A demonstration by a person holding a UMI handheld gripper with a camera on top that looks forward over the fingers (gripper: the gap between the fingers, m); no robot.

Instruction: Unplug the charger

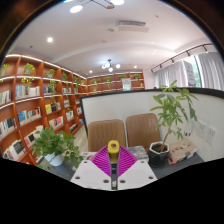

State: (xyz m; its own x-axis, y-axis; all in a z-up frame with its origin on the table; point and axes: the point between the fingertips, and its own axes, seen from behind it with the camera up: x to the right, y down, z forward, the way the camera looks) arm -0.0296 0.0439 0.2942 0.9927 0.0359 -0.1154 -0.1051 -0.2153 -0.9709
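Observation:
My gripper (113, 152) is held up above a table, and its two magenta pads (101, 160) come together in a narrow V. A small yellow object (113, 147), apparently the charger's plug, sits upright at the tip of the V with both pads pressed against it. No cable or socket shows in this view. The gripper's white body hides whatever lies directly below the fingers.
Two brown chairs (105, 133) (143, 128) stand just beyond the fingers. A leafy plant (55, 145) is on the left and a taller plant (172, 108) in a dark pot (158, 152) on the right. Bookshelves (35, 100) line the left wall.

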